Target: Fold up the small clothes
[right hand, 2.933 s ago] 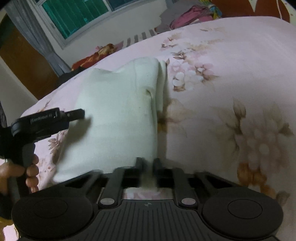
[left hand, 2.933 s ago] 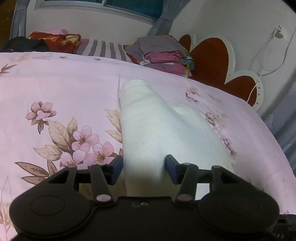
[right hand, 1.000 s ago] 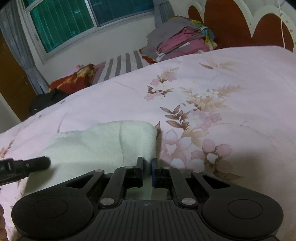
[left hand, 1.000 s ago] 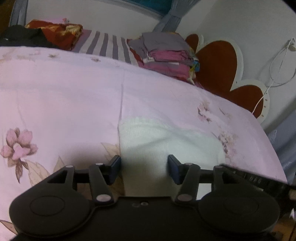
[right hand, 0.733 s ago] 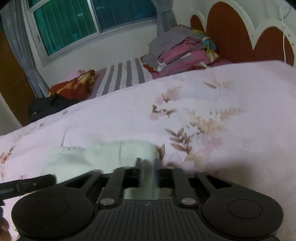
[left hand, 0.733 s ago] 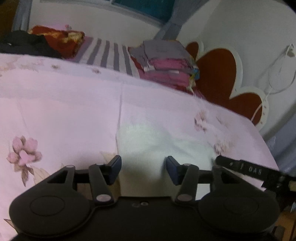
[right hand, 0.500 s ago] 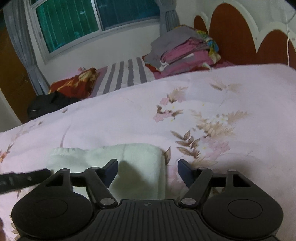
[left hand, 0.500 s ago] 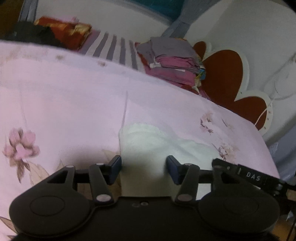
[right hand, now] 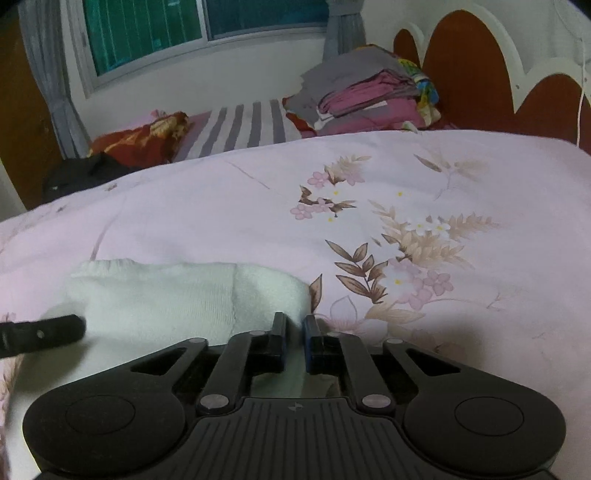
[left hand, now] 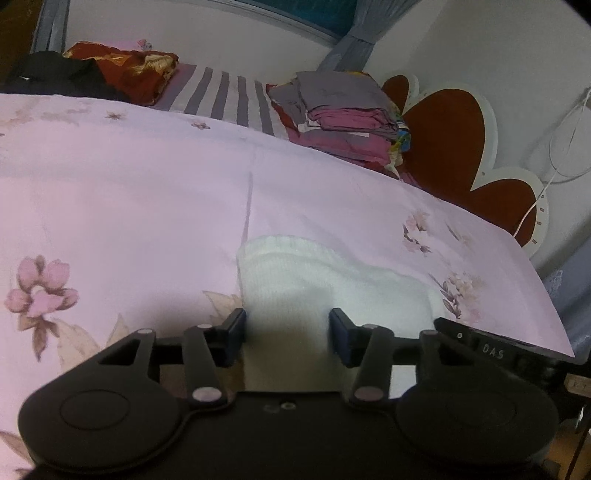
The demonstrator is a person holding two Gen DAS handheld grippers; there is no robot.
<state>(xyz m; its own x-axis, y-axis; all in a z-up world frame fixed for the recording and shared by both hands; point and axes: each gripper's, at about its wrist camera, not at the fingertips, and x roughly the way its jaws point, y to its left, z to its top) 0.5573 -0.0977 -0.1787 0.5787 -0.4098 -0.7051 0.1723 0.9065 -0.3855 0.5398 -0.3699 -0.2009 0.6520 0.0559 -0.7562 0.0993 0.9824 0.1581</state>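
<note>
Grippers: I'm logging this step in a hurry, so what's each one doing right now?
Left gripper: jaws apart and closing, white knit garment between them, not pinched.
Right gripper: shut on the garment's near edge.

A bed spread with a pale pink floral quilt point(right hand: 406, 177) stands against a scalloped rust-red and white headboard point(right hand: 491, 70), with a wide aluminium-framed window of green-tinted glass point(right hand: 177, 33) and grey curtains point(right hand: 51, 74) set in the plain white wall point(left hand: 480, 44) behind.
</note>
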